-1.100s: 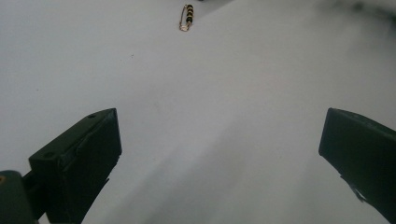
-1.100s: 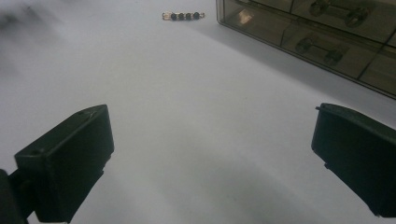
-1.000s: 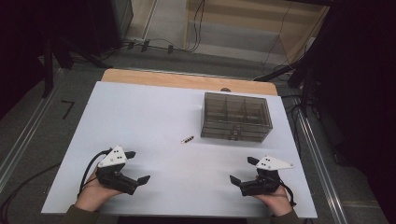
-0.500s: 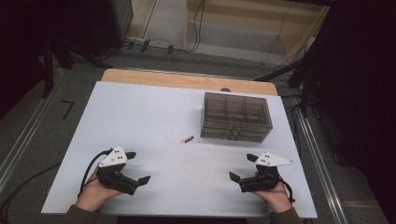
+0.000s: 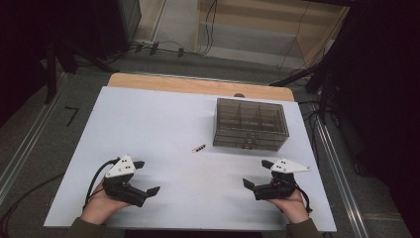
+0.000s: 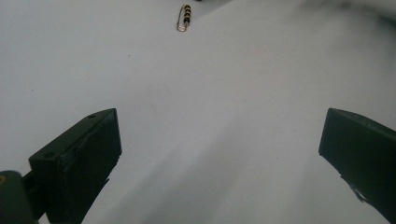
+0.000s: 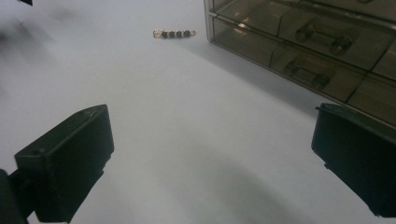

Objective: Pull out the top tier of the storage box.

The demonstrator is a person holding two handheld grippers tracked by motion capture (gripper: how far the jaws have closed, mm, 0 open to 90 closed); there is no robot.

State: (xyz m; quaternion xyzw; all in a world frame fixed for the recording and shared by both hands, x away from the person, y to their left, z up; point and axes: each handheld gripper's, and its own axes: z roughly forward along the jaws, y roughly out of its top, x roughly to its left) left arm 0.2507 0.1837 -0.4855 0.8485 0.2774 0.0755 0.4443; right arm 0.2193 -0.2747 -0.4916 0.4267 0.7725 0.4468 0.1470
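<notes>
We hold the left gripper (image 5: pixel 146 176) and the right gripper (image 5: pixel 255 174) low over the white table (image 5: pixel 163 124), both with jaws released and spread wide, grasping nothing. The beaded safety pin (image 6: pixel 184 17) lies well ahead of both pairs of jaws, just beside the smoky compartment box (image 7: pixel 303 42), apart from it.

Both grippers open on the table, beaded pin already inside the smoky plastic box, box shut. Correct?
Not quite. The beaded pin is not inside: the high view shows it lying on the white table, left of the smoky plastic box and apart from it. The rest holds: left gripper and right gripper are open, box shut.
</notes>
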